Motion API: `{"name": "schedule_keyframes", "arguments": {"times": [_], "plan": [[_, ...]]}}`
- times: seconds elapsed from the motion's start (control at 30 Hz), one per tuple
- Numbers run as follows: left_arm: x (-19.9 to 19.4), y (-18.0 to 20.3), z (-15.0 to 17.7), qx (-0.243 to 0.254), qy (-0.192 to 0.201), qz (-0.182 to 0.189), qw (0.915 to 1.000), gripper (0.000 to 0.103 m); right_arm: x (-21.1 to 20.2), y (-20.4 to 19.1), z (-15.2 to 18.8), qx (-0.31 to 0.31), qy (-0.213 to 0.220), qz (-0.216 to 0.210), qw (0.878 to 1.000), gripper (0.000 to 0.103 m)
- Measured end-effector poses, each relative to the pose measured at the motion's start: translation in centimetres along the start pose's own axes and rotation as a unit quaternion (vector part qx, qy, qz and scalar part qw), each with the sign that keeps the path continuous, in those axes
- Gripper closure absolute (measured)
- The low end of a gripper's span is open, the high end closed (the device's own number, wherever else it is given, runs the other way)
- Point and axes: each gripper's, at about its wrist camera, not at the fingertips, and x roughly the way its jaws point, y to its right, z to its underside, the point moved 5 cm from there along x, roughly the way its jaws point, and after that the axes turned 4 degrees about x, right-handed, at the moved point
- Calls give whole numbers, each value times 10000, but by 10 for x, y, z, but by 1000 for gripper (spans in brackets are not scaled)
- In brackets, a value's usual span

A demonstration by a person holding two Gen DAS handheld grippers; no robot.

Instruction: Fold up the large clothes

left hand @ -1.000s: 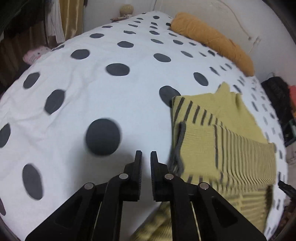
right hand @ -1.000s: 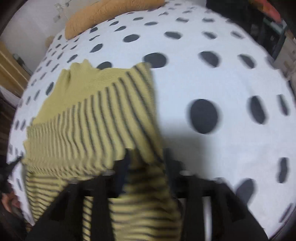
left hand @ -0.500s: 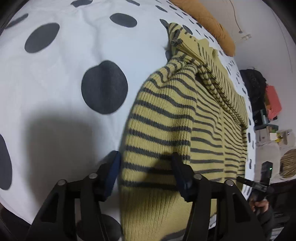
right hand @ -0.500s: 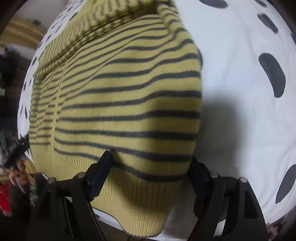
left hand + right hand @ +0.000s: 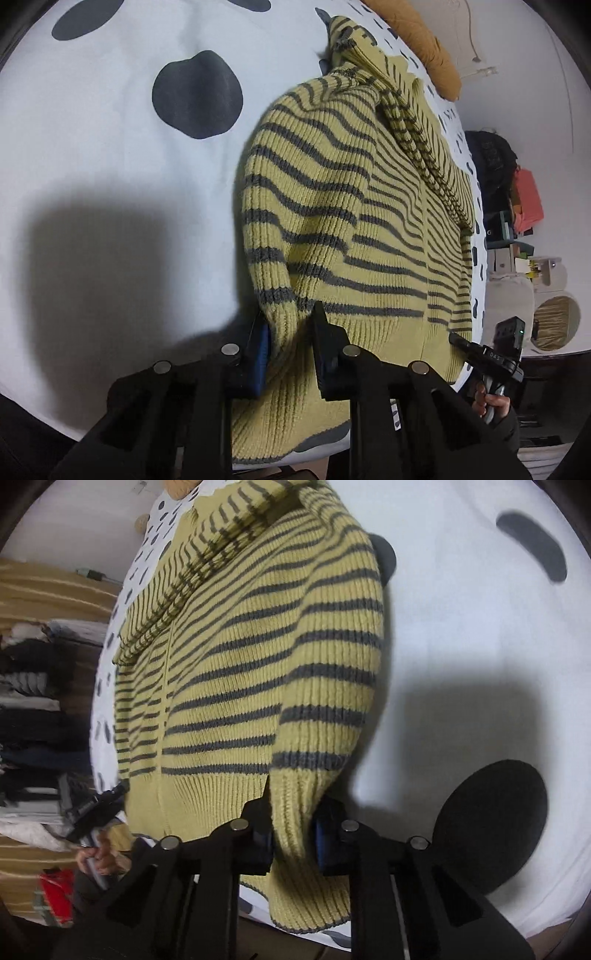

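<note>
Sweater: a yellow ribbed knit sweater with dark grey stripes lies on the bed, its plain ribbed hem hanging over the near edge; the far part reaches toward the bed's far end.
Left gripper: the left gripper has its two black fingers drawn in on a bunched fold of the sweater at the garment's left side, near the hem (knit fills the gap between the blue-faced pads).
Right gripper: the right gripper likewise pinches a gathered fold at the garment's right side, just above the hem, with fabric pressed between its fingers.
Bed cover: a white bed cover with large dark dots carries the sweater; both grippers throw dark shadows on it beside the garment.
Pillow: an orange pillow lies at the far end of the bed, past the sweater's far part.
Other hand seen: in the left view the person's right hand grips its tool handle at the bed's near edge (the right view shows the left hand the same way).
Room side: stacked clothes stand beyond the bed's edge in the right view.
</note>
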Motion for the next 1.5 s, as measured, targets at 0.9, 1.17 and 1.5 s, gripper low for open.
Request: {"name": "schedule_keyframes", "arguments": {"times": [0.9, 1.17, 1.5], "plan": [[-24, 111, -63, 1173, 479, -176, 9918, 94, -33, -76, -93, -1008, 944, 1607, 9773, 25], [25, 101, -54, 948, 35, -467, 9944, 78, 49, -49, -107, -1441, -32, 3028, 9421, 38], [-19, 59, -18, 716, -46, -409, 9966, 66, -16, -9, -92, -384, 413, 2078, 9766, 69]]}}
